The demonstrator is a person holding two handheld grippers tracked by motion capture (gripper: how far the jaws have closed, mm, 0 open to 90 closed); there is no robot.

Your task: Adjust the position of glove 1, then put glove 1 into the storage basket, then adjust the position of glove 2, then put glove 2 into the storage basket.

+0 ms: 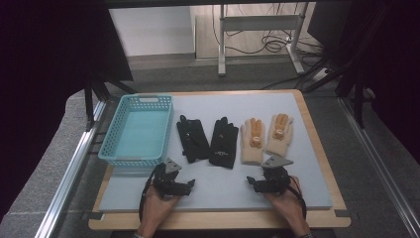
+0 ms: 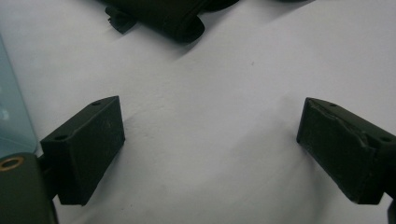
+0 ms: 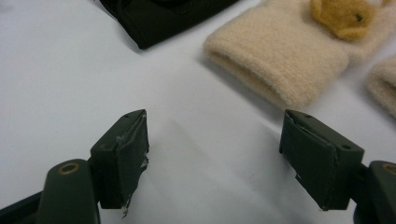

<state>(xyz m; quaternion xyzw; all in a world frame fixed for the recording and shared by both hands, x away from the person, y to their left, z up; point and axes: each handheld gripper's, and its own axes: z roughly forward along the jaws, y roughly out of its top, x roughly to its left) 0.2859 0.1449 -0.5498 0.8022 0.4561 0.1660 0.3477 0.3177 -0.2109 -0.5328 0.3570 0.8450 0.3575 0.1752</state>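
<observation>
Cream gloves point(image 1: 265, 139) lie just ahead of the right gripper point(image 1: 254, 183), cuffs toward its released, empty jaws; black gloves point(image 1: 208, 140) lie ahead of the left gripper point(image 1: 188, 186), likewise released.

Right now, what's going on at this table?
A person holds the left gripper and the right gripper low over the grey mat, both with jaws open and empty. Ahead lie two black gloves and two beige gloves in a row, untouched. The blue basket at the left holds nothing yet.
</observation>
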